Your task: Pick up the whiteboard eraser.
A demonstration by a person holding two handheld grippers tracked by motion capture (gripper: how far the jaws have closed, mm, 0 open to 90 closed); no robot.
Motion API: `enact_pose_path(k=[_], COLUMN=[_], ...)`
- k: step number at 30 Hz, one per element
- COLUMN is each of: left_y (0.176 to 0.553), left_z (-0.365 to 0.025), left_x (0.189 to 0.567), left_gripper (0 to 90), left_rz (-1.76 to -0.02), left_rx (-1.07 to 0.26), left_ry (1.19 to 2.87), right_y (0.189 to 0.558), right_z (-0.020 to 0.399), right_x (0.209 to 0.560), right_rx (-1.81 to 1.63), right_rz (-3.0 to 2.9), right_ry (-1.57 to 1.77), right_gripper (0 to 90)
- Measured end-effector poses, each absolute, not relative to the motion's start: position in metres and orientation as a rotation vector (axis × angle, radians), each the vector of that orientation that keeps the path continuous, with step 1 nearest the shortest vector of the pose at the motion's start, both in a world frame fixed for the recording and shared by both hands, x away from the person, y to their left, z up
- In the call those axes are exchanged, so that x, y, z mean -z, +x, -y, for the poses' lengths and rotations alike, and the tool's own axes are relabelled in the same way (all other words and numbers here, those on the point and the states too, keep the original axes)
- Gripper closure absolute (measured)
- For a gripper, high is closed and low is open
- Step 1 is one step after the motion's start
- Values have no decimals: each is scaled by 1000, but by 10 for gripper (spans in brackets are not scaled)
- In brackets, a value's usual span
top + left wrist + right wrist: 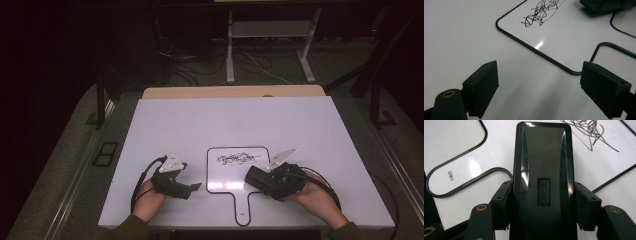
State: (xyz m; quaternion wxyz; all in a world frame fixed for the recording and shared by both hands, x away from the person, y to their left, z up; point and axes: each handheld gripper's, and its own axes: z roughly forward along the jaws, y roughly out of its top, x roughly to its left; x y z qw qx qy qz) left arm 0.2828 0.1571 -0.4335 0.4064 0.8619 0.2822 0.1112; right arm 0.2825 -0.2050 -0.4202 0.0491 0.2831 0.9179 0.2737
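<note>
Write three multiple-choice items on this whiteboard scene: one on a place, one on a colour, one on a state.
1. Where is the scribble on the small whiteboard?
A. near its far edge
B. on its handle
C. off it, on the table

2. What colour is the eraser?
A. white
B. black
C. red

3. How do the jaws of the left gripper stand?
A. clamped on the eraser
C. shut on nothing
B. open, empty

Key: 1 A, ink lies by the far rim; 2 B, its casing is black; 3 B, bare table shows between the jaws, while the right gripper holds the eraser.

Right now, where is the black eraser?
The black eraser is clamped in the right gripper, at the lower right corner of the small whiteboard, just below and right of the scribbles in the high view.
</note>
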Motion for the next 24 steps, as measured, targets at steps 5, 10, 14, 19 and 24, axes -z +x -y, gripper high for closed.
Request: enact_pose_path(k=[5,10,14,19,24], left_y=[283,282,283,283,283], left_z=[-156,-155,-157,-157,-157], left_x=[434,435,434,433,433], left_gripper=[140,140,140,140,140], left_rz=[-727,-739,-723,-721,-721], left_rx=[-279,-279,-281,-285,-286], left_ry=[2157,2135,2159,2159,2161], right_y=[285,289,294,299,305], right_z=[208,209,209,211,211], right_x=[419,416,413,409,405], right_rx=[-866,-880,-898,-918,-932], right_rz=[-2786,-2779,-2773,-2755,-2739], right_ry=[886,893,900,907,917], right_gripper=[387,387,387,387,387])
